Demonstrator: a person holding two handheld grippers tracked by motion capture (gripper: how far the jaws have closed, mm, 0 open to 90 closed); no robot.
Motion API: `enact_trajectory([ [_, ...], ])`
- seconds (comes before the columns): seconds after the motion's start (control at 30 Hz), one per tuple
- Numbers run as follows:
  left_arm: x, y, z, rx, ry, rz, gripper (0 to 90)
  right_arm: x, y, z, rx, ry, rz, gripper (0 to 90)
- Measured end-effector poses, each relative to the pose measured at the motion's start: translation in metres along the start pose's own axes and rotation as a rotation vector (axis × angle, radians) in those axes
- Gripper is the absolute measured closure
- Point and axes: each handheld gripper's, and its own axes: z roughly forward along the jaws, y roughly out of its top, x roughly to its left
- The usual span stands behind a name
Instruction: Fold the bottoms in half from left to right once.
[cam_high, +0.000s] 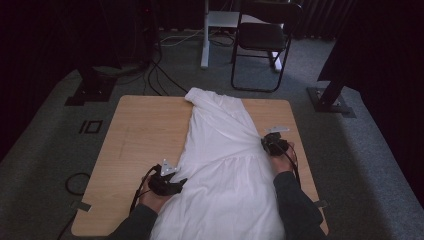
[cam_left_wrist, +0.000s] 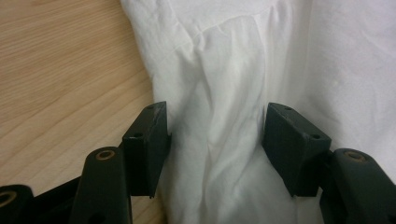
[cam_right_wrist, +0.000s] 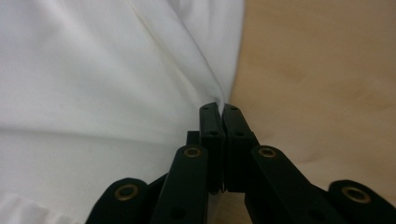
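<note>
garment lay along table centre | left gripper jaws stood wide around a fold, not pinching | right gripper clamped right edge | risk: thin pinch could slip when pulled

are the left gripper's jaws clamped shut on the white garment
No, in the left gripper view the left gripper has its jaws standing apart, with a fold of the white garment loose between them.

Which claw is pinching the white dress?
The right claw. Its jaws are squeezed together on the edge of the white dress. The left claw has its jaws apart, with a fold of cloth between them that they do not squeeze.
</note>
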Motion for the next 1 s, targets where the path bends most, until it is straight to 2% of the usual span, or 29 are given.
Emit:
enact_trajectory([
  [0.03, 0.000, 0.000, 0.000, 0.000, 0.000, 0.000, 40.7, 0.000, 0.000, 0.000, 0.000, 0.000, 0.000, 88.1],
  [0.07, 0.003, 0.006, -0.004, -0.020, 0.022, -0.001, 40.7, 0.000, -0.005, 0.006, 0.013, 0.009, 0.015, 87.9],
  [0.1, 0.010, 0.020, -0.008, -0.050, 0.040, -0.011, 39.1, -0.001, -0.011, 0.012, 0.006, 0.027, 0.063, 88.0],
  [0.17, 0.017, 0.039, -0.009, -0.079, 0.062, -0.012, 38.8, -0.001, -0.010, 0.012, 0.013, 0.027, 0.063, 87.6],
  [0.23, 0.022, 0.060, -0.002, -0.091, 0.079, -0.007, 37.8, 0.000, -0.009, 0.012, 0.021, 0.018, 0.052, 86.5],
  [0.27, 0.022, 0.060, -0.002, -0.091, 0.079, -0.007, 37.5, 0.000, -0.009, 0.012, 0.021, 0.018, 0.052, 86.5],
  [0.3, 0.026, 0.079, 0.013, -0.075, 0.084, -0.014, 37.2, -0.001, -0.009, 0.012, 0.020, 0.020, 0.062, 85.8],
  [0.33, 0.028, 0.086, 0.023, -0.058, 0.089, -0.015, 37.2, -0.002, -0.009, 0.012, 0.016, 0.026, 0.070, 85.7],
  [0.37, 0.030, 0.091, 0.035, -0.035, 0.088, -0.024, 37.2, -0.003, -0.010, 0.012, 0.012, 0.034, 0.081, 85.6],
  [0.4, 0.030, 0.091, 0.035, -0.035, 0.088, -0.024, 37.2, -0.003, -0.010, 0.012, 0.012, 0.034, 0.081, 85.6],
  [0.43, 0.033, 0.096, 0.057, 0.024, 0.087, -0.043, 37.2, -0.005, -0.012, 0.012, 0.001, 0.049, 0.099, 85.6],
  [0.47, 0.035, 0.097, 0.066, 0.051, 0.074, -0.069, 37.2, -0.006, -0.013, 0.012, -0.005, 0.054, 0.102, 85.6],
  [0.53, 0.036, 0.097, 0.071, 0.067, 0.072, -0.083, 39.3, -0.006, -0.013, 0.012, -0.007, 0.057, 0.107, 85.6],
  [0.57, 0.037, 0.092, 0.081, 0.104, 0.071, -0.102, 47.3, -0.007, -0.014, 0.012, -0.011, 0.065, 0.126, 85.6],
  [0.6, 0.037, 0.092, 0.081, 0.104, 0.071, -0.102, 56.0, -0.007, -0.014, 0.012, -0.011, 0.065, 0.126, 85.6],
  [0.63, 0.039, 0.086, 0.078, 0.086, 0.025, -0.101, 68.7, -0.007, -0.016, 0.011, -0.012, 0.078, 0.140, 85.8],
  [0.67, 0.039, 0.086, 0.078, 0.086, 0.025, -0.101, 74.7, -0.007, -0.016, 0.011, -0.012, 0.078, 0.140, 85.8],
  [0.7, 0.036, 0.082, 0.071, 0.093, 0.032, -0.063, 78.5, -0.005, -0.019, 0.008, -0.012, 0.084, 0.134, 86.0],
  [0.73, 0.036, 0.082, 0.071, 0.093, 0.032, -0.063, 79.5, -0.005, -0.019, 0.008, -0.012, 0.084, 0.134, 86.0],
  [0.77, 0.034, 0.074, 0.062, 0.092, 0.046, -0.028, 80.3, 0.001, -0.024, 0.002, -0.011, 0.094, 0.116, 86.3],
  [0.8, 0.034, 0.068, 0.057, 0.082, 0.045, -0.026, 80.6, 0.004, -0.027, -0.001, -0.010, 0.096, 0.105, 86.4],
  [0.9, 0.031, 0.046, 0.040, 0.048, 0.018, -0.051, 81.2, 0.016, -0.041, -0.016, -0.010, 0.121, 0.076, 86.6],
  [0.93, 0.031, 0.046, 0.040, 0.048, 0.018, -0.051, 81.1, 0.016, -0.041, -0.016, -0.010, 0.121, 0.076, 86.6],
  [0.97, 0.024, 0.024, 0.024, 0.012, -0.011, -0.062, 81.1, 0.023, -0.055, -0.029, -0.017, 0.145, 0.066, 86.6],
  [1.0, 0.019, 0.015, 0.016, 0.004, -0.016, -0.056, 81.0, 0.027, -0.063, -0.036, -0.021, 0.160, 0.071, 86.6],
])
